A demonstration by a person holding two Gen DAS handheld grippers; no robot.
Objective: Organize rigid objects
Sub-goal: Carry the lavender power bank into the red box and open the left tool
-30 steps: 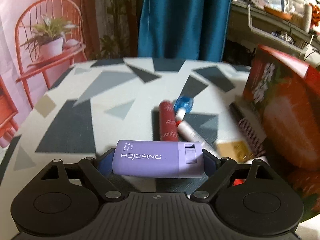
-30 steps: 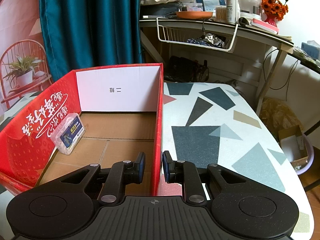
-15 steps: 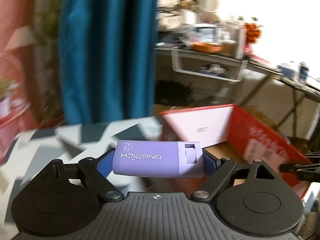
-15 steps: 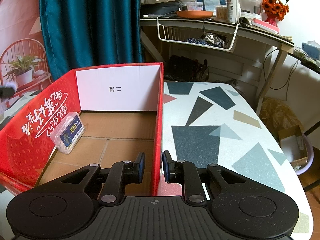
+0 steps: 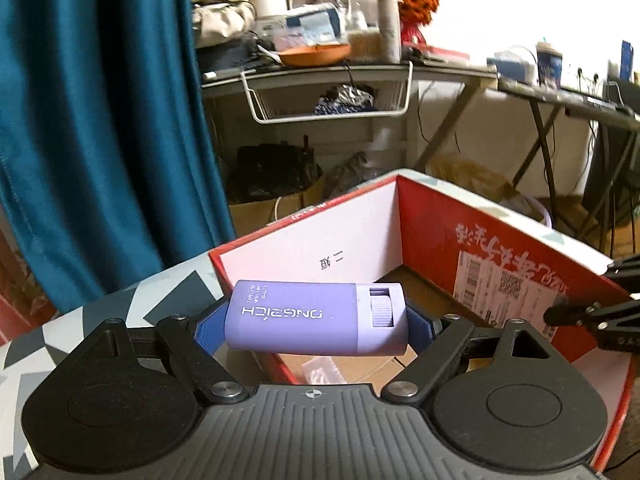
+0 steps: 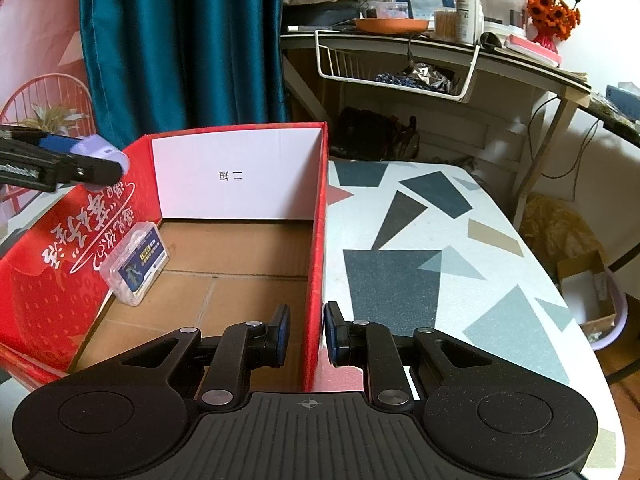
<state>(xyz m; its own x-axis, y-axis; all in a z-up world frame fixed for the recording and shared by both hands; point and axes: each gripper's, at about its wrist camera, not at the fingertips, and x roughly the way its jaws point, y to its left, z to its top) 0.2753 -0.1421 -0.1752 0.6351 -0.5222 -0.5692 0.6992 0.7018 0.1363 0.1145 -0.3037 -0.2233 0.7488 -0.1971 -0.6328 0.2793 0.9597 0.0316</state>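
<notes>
Your left tongs (image 5: pixel 316 326) are clamped on the purple case (image 5: pixel 316 315), one blue pad pressed to each short end, so it lies crosswise between them with its printed face and ribbed slider up. What has changed is where you carry it: a second ago the case hung over the tabletop with the red tube, the pens and the small packets beneath it; now you have swung it round and it hangs above the near corner of the red box (image 5: pixel 424 224), with the cardboard floor showing just beyond and below it. From the right wrist view the case (image 6: pixel 102 152) shows at the left, over the box's left wall and well above the floor, so it is not yet released. Your right tongs (image 6: pixel 305 334) have not moved: they straddle the box's right wall (image 6: pixel 316 264), one pad on either side with a little daylight between pad and card, so I cannot tell whether they truly pinch it or only steady it. Inside, a clear plastic case with a blue label (image 6: pixel 136 264) leans against the left wall; the rest of the floor is bare. The carry looks nearly done, and what remains is probably to move further over the open floor, lower, and let go. Beyond the box the patterned tabletop (image 6: pixel 420 248) runs on to the right, with the blue curtain (image 6: pixel 180 40) and the cluttered desk (image 6: pixel 440 44) behind.
</notes>
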